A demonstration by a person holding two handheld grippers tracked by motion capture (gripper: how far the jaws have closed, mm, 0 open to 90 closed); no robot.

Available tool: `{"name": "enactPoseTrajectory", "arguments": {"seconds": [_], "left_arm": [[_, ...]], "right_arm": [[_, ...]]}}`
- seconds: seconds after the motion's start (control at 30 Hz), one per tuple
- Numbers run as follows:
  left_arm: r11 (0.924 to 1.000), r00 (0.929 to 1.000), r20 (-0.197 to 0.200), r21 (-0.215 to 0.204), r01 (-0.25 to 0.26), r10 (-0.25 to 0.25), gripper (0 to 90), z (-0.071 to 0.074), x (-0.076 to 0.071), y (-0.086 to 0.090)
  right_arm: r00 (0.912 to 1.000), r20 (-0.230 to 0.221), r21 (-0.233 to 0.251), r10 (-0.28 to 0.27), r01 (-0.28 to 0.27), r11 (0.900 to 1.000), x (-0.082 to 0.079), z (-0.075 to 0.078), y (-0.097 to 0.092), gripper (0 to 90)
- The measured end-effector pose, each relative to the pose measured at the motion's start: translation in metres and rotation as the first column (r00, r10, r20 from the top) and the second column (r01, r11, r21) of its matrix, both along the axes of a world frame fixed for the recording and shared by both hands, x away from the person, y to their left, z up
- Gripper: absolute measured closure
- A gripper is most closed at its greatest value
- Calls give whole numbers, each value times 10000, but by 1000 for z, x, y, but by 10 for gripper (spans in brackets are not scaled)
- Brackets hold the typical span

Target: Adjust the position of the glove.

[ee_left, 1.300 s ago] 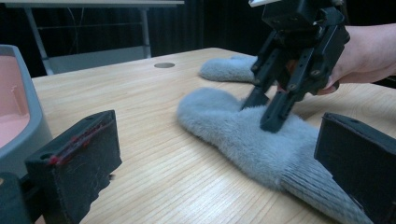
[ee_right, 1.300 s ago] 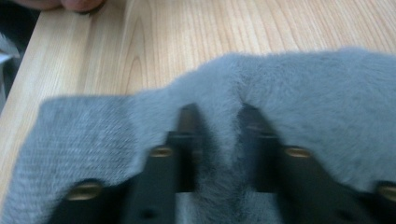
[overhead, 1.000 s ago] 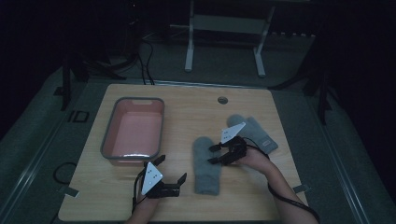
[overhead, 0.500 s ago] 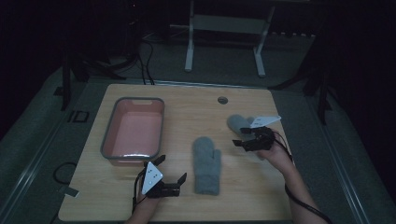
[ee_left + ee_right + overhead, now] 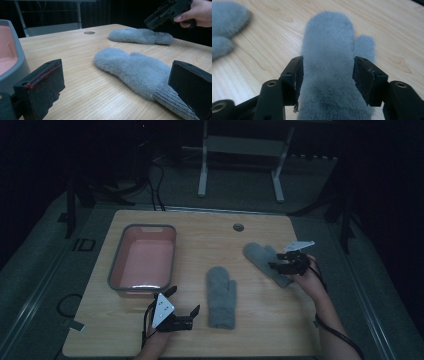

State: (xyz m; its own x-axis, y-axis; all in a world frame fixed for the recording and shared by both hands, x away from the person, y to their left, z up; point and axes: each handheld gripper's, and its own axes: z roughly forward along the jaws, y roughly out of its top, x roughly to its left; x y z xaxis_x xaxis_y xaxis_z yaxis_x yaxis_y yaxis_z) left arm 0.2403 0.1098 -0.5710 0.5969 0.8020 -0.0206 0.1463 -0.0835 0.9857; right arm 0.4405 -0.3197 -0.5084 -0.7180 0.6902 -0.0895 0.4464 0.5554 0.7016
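High view: right gripper (image 5: 278, 266) sits over the cuff end of the far grey mitten (image 5: 265, 262), which lies on the wooden table (image 5: 200, 230) well right of the pink tray (image 5: 144, 257), fingertip end pointing toward the tray and away from the table's right edge. Near mitten (image 5: 221, 295) lies flat just right of the tray, cuff toward the person; the left gripper (image 5: 184, 304) rests between tray and that mitten, jaws spread, nothing between them. Bare wood all round the far mitten, with the grommet hole (image 5: 238, 227) further back from the tray. Left gripper view: jaws wide apart, the near mitten (image 5: 135, 70) ahead with its cuff by the right-hand jaw, tray wall (image 5: 15, 70) beside the other jaw; far mitten (image 5: 141, 36) beyond, the right hand (image 5: 197, 12) holding its gripper just above the cuff. Right gripper view: jaws have just been closing and stand part-spread either side of the far mitten (image 5: 329, 62); pads look clear of the fleece, so no pinch, though I can't tell if the lower edges brush it. Near mitten (image 5: 227, 27) blurred at the side away from the thumb.
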Motion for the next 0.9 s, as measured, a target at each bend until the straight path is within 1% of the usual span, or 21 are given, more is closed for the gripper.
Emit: {"name": "enactPoseTrajectory", "arguments": {"seconds": [0.03,0.07,0.1,0.13,0.17,0.2,0.23,0.3,0.33,0.37,0.4,0.47,0.5,0.57,0.6,0.63,0.67,0.73,0.8,0.87,0.9], "left_arm": [[10000,10000,-4,-7,2,-2,7,0,0,0],[10000,10000,-4,-7,2,-2,7,0,0,0],[10000,10000,-38,0,9,-9,7,0,0,0],[10000,10000,-23,0,12,-12,7,0,0,0],[10000,10000,-23,0,12,-12,6,0,0,0],[10000,10000,-29,30,41,-41,7,0,0,0],[10000,10000,-29,30,41,-41,7,0,0,0],[10000,10000,-29,54,77,-77,7,0,0,0],[10000,10000,-28,59,74,-74,7,0,0,0],[10000,10000,-26,59,76,-76,7,0,-1,0],[10000,10000,-27,64,72,-72,7,0,-1,0],[10000,10000,-4,60,55,-55,7,0,-1,0],[10000,10000,17,30,55,-55,7,0,-1,0],[10000,10000,6,17,18,-18,7,0,0,0],[10000,10000,1,0,14,-14,7,0,0,0],[10000,10000,2,-4,8,-8,7,0,0,1],[10000,10000,3,2,-1,1,7,0,0,1],[10000,10000,45,47,-77,76,7,0,-1,0],[10000,10000,61,49,-70,70,7,0,-1,0],[9999,9999,96,108,-88,87,7,0,-1,0],[9999,9999,114,112,-73,71,7,0,-2,0]], "right_arm": [[9999,-69,28,80,-80,10000,2,-3,1,436],[9999,-6,-96,144,-144,9998,3,-4,2,437],[9998,116,-376,161,-156,9992,5,-8,5,439],[9997,118,-518,220,-214,9984,7,-10,6,444],[9997,118,-518,220,-214,9984,7,-10,6,444],[9997,44,-678,259,-255,9974,12,-17,9,448],[9997,44,-678,259,-255,9974,12,-17,9,448],[9995,-203,-1043,250,-270,9942,15,-25,10,480],[9985,-503,-1129,229,-285,9932,18,-31,10,500],[9984,-544,-849,173,-219,9962,19,-32,9,551],[9980,-625,-625,-46,7,9980,18,-32,8,608],[9969,-682,-382,-389,363,9986,16,-32,7,718],[9945,-806,-191,-669,655,9977,14,-31,7,754],[9921,-733,25,-1017,1022,9948,9,-28,9,782],[9897,-718,176,-1242,1257,9919,5,-27,10,789],[9829,-585,739,-1747,1788,9811,-7,-22,11,791],[9829,-585,739,-1747,1788,9811,-7,-22,11,791],[9714,-607,1098,-2297,2352,9657,-18,-16,13,792],[9622,-351,1280,-2701,2723,9537,-33,-9,15,792],[9488,-130,1483,-3156,3139,9378,-50,0,15,790],[9436,-81,1598,-3309,3279,9311,-56,2,15,790]]}}
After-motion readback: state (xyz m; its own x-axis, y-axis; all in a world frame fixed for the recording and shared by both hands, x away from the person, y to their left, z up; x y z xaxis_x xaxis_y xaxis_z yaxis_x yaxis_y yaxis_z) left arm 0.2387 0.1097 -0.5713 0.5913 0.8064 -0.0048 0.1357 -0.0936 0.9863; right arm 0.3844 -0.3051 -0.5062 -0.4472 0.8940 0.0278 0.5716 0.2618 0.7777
